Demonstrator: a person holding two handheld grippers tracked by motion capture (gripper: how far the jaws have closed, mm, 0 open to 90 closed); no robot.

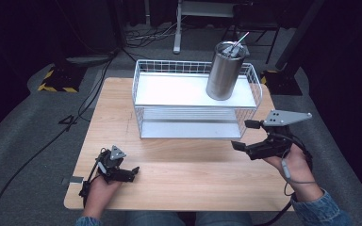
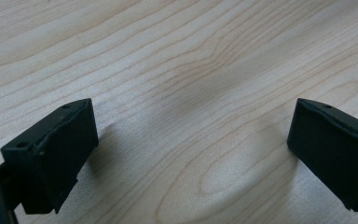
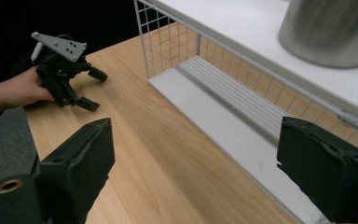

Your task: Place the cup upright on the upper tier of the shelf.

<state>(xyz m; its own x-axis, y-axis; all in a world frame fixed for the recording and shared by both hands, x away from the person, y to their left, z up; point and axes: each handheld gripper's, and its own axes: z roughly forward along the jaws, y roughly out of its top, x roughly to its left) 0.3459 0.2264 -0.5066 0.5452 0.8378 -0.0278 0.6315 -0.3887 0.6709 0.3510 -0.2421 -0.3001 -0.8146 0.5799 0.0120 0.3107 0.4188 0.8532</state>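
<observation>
Steel tumbler (image 1: 225, 70) atop wire shelf (image 1: 195, 106).

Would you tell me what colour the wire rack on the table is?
White; the wire rack shows best in the high view.

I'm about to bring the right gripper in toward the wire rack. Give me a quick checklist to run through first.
1. Right gripper free: ok. Its jaws are open with nothing between them, just off the right front corner of the wire rack.
2. Left gripper out of the way: ok. It is open and holds nothing, low over the table near the front left.
3. Steel tumbler upright: ok. It stands on the top shelf, toward the right.
4. Tumbler contents secure: cannot tell. A thin stick juts above the rim.
5. Lower shelf unobstructed: ok. Nothing lies on it.
</observation>
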